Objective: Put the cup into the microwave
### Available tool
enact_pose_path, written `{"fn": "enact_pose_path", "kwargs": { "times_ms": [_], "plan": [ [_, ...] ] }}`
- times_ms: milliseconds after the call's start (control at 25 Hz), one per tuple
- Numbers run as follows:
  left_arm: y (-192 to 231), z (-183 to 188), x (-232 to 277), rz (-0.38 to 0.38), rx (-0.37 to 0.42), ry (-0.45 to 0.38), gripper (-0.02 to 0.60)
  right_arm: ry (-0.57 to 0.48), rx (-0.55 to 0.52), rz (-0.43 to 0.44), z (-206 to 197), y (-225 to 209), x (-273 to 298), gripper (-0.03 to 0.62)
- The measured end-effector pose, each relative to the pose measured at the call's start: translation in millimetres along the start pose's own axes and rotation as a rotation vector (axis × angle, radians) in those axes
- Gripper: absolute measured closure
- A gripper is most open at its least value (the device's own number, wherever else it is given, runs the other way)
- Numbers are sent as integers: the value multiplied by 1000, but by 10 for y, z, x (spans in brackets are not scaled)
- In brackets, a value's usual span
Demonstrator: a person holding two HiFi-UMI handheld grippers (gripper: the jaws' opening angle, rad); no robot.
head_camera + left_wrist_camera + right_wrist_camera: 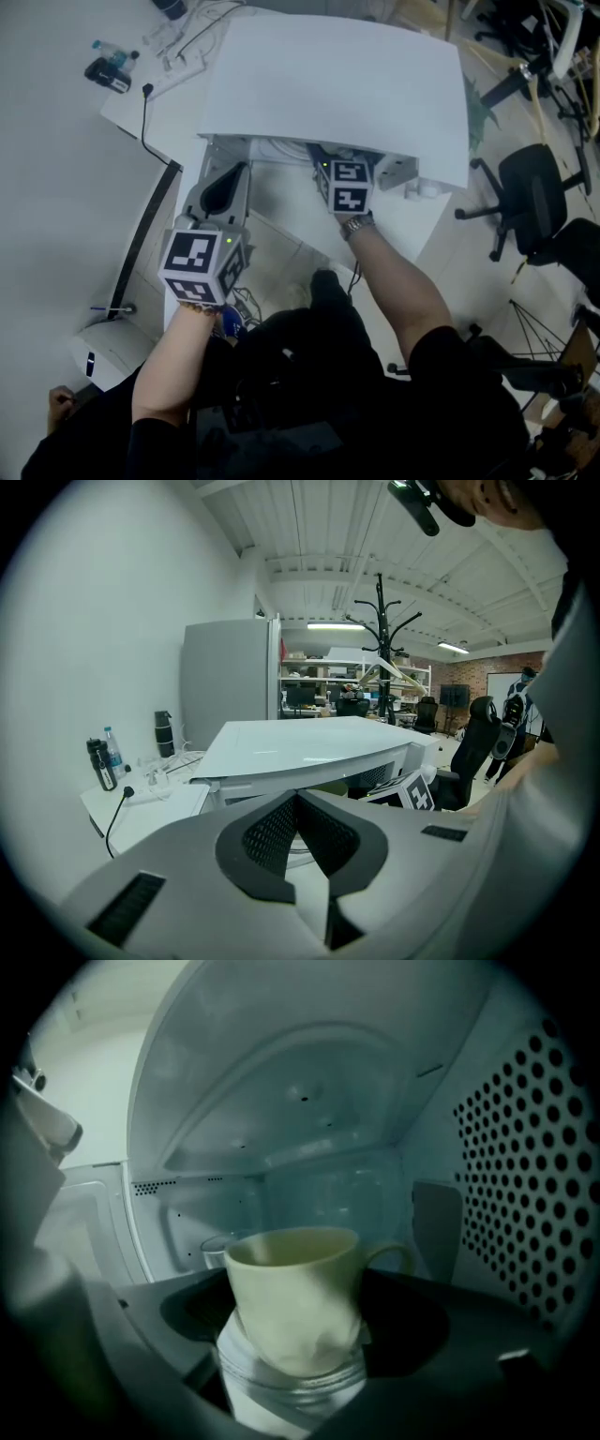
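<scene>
On the far left of the desk (173, 131), two bottles (111, 67) stood near the corner, one dark and one clear with a blue cap, and a black cable (143, 117) ran across the white top beside them. The left hand-held gripper (298, 799) was in front of the desk, angled a little downward toward it. Its two dark ribbed pads (267, 836) were pressed together with nothing between them.

To its right sat the white microwave (337, 84), whose broad flat top filled the middle of the head view. The right hand-held gripper (295, 1321) reached in under that top, so only its marker cube (345, 186) and the person's forearm showed from above. In the right gripper view its jaws were closed around the cup (291, 1288), one dark pad on each side of the lower body.

The cream-coloured cup was upright inside the microwave's cavity, with its handle pointing right toward the perforated side wall (525, 1176). A clear glassy piece (291, 1387) showed just under the cup, but I could not tell whether the cup rested on it.

Further right, off the desk, black office chairs (534, 192) stood on the floor.
</scene>
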State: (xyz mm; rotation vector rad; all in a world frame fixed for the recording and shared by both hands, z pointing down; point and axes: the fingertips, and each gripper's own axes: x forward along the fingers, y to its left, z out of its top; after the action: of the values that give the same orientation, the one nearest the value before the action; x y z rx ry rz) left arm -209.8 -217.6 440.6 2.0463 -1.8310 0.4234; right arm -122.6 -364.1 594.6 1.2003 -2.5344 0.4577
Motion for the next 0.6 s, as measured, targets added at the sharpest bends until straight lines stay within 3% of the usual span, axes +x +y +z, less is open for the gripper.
{"fn": "enact_pose_path", "kwargs": {
  "times_ms": [600],
  "plan": [
    [53,-18,31,3,2,7,581,-13,18,-23,1,-42,32,134]
  ]
}}
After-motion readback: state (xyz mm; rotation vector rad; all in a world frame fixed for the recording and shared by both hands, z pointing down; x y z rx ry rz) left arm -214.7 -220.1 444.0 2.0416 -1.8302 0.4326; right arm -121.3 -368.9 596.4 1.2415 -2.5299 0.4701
